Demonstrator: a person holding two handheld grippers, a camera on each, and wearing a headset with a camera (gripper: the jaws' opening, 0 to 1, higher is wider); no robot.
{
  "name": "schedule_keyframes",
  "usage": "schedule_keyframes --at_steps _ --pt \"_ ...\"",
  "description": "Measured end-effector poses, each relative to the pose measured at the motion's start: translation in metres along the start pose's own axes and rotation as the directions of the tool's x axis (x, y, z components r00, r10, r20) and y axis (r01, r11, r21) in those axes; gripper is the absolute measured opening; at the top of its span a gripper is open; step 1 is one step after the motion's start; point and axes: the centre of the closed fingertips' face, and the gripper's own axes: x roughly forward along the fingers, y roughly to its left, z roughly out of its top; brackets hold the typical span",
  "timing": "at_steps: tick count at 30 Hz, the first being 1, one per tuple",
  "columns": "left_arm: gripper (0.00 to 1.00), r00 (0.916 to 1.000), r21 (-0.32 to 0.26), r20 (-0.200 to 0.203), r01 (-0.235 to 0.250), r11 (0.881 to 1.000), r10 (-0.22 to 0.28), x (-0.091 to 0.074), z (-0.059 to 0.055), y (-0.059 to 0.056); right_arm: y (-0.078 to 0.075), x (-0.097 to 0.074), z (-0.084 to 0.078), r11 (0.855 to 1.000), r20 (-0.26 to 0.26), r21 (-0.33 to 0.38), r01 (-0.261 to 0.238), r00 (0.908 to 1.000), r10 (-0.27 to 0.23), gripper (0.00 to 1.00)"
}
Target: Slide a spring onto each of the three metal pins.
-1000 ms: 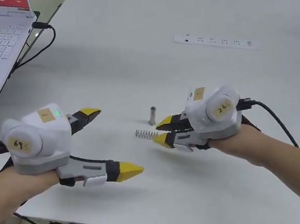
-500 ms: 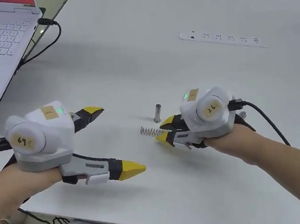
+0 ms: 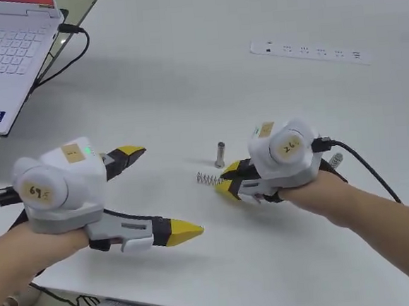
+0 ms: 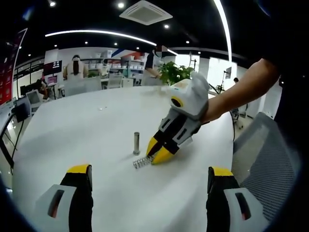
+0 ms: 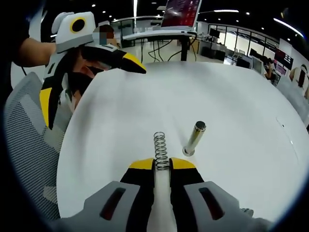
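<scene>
A small coil spring (image 5: 160, 149) sticks out from the yellow tips of my right gripper (image 5: 161, 165), which is shut on its near end; the spring (image 3: 208, 179) lies low over the white table. A short metal pin (image 3: 220, 154) stands upright just beyond and beside the spring (image 4: 142, 161), apart from it; the pin (image 5: 194, 137) (image 4: 136, 143) is bare. My left gripper (image 3: 166, 191) hovers open at the near left, nothing between its fingers, well short of the spring. Another metal piece (image 3: 335, 160) peeks out behind the right hand.
A white laptop (image 3: 5, 55) with a black cable (image 3: 66, 61) sits at the far left. A white power strip (image 3: 310, 52) lies at the back right. The right gripper's black cable (image 3: 373, 175) trails toward the near right edge.
The head camera has drifted, shifting the scene right. The right gripper holds the spring much as before, slightly lower toward the table. The left gripper stays open and about still.
</scene>
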Motion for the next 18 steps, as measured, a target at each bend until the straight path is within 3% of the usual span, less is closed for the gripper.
schedule_keyframes --at_steps 6,18 --pt "0.97 1.0 0.0 -0.004 0.007 1.0 -0.007 0.001 -0.001 -0.002 0.002 -0.005 0.0 1.0 -0.007 -0.016 -0.003 1.0 0.003 0.08" --pt "0.96 0.9986 0.029 -0.004 0.053 0.998 -0.053 0.014 0.01 -0.015 0.003 -0.035 0.007 1.0 0.012 -0.014 -0.026 0.9996 0.026 0.08"
